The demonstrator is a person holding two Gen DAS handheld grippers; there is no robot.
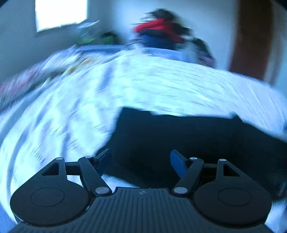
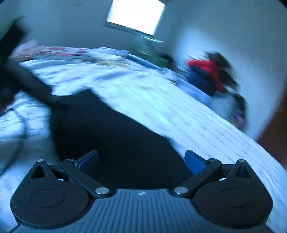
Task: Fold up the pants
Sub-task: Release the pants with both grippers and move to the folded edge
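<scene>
Dark pants [image 1: 188, 136] lie flat on a white patterned bedspread [image 1: 143, 84]. Both views are motion-blurred. My left gripper [image 1: 140, 161] is open, its blue-padded fingers spread just above the near edge of the pants, holding nothing. In the right wrist view the pants [image 2: 111, 132] spread from the near centre up to the left. My right gripper [image 2: 141, 161] is open and empty, over the near part of the pants. A dark arm-like shape [image 2: 26, 80], probably the other gripper's arm, reaches in from the left to the far corner of the pants.
A pile of red, blue and dark clothes [image 1: 161, 34] sits at the far end of the bed [image 2: 211, 75]. A bright window [image 1: 61, 14] is on the far wall. A brown door [image 1: 251, 35] stands at the right. Colourful fabric [image 1: 16, 84] lies at the bed's left.
</scene>
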